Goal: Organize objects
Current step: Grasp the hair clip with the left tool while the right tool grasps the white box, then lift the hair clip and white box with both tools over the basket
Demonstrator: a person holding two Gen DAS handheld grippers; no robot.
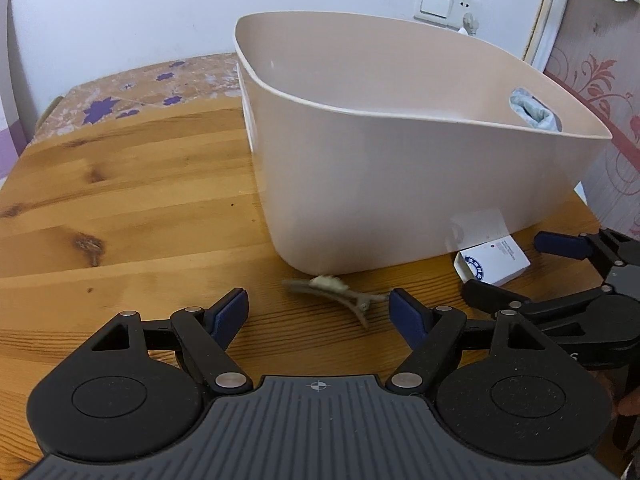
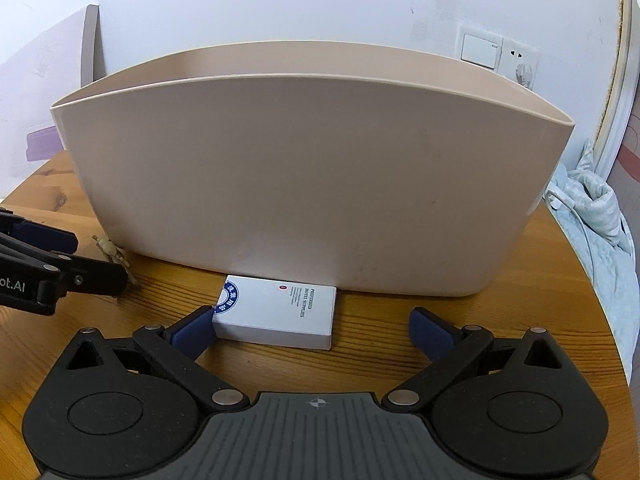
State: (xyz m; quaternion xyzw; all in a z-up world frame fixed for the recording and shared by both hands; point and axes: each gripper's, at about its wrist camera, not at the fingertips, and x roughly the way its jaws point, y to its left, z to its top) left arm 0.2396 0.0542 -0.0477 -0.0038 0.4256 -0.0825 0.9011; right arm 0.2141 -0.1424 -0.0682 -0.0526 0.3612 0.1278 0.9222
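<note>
A beige plastic bin stands on the round wooden table; it also fills the right wrist view. A tan hair clip lies on the table in front of the bin, between the fingers of my open left gripper; it also shows at the left in the right wrist view. A small white box with blue print lies against the bin's base. My right gripper is open around it, its left finger touching the box's end. The box and the right gripper also show in the left wrist view.
A white wall with a switch and socket is behind the bin. A pale blue cloth lies off the table's right edge. A patterned cloth covers the far part of the table. The left gripper reaches in at left.
</note>
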